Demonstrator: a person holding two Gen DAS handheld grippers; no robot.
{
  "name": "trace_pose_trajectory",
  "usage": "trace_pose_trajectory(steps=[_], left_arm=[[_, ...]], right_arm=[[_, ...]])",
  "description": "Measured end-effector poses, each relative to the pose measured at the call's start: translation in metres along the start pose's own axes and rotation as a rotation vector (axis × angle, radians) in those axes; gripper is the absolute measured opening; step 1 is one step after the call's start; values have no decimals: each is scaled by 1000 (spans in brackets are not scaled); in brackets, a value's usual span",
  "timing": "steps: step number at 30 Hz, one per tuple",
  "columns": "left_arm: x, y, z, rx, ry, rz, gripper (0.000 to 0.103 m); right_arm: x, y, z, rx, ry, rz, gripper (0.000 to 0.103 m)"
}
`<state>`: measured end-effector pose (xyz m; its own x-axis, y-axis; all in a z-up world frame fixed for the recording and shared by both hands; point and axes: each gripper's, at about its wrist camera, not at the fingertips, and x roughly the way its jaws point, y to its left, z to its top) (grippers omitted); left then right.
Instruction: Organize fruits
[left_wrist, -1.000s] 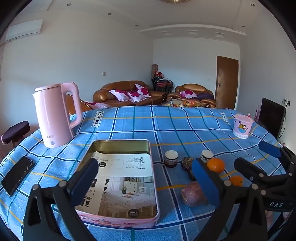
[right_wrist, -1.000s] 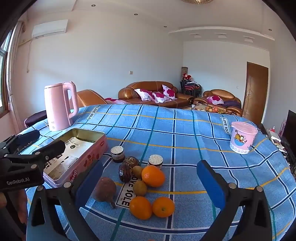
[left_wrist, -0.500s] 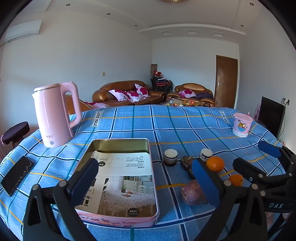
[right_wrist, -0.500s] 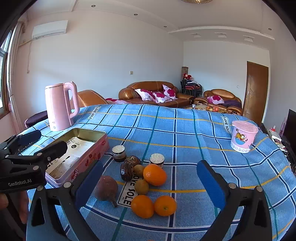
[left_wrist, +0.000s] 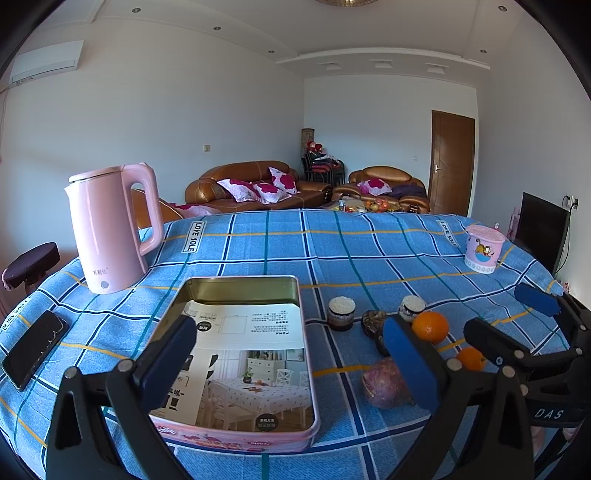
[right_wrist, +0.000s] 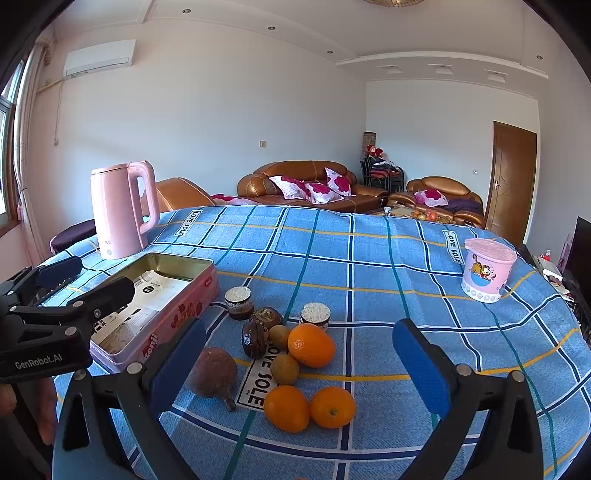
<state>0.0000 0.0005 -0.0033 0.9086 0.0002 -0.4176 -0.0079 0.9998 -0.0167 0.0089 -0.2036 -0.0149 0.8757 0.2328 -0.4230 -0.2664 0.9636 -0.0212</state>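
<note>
Three oranges (right_wrist: 311, 344) lie on the blue checked tablecloth with two green-brown kiwis (right_wrist: 284, 368), two dark wrinkled fruits (right_wrist: 255, 338) and a purple-brown round fruit (right_wrist: 214, 372). Left of them stands an open pink tin (right_wrist: 173, 306) lined with printed paper (left_wrist: 243, 354). My right gripper (right_wrist: 299, 365) hangs open over the fruit pile, nothing between its fingers. My left gripper (left_wrist: 291, 362) is open above the tin's right half. In the left wrist view the purple fruit (left_wrist: 384, 382) and an orange (left_wrist: 430, 326) lie right of the tin.
A pink kettle (left_wrist: 110, 229) stands at the back left. A black phone (left_wrist: 35, 347) lies near the left edge. Two small white-topped jars (right_wrist: 239, 302) sit behind the fruit. A pink lidded cup (right_wrist: 487, 269) stands far right.
Both views have shifted only slightly; the right gripper has eased a little toward the fruit pile. Both grippers stay open and nothing on the table has moved.
</note>
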Motion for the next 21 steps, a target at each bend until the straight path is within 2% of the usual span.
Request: trace_pose_trajectory(steps=[21], left_arm=[[0,0,0,0,0,1,103]], right_arm=[[1,4,-4,-4,9,6,102]])
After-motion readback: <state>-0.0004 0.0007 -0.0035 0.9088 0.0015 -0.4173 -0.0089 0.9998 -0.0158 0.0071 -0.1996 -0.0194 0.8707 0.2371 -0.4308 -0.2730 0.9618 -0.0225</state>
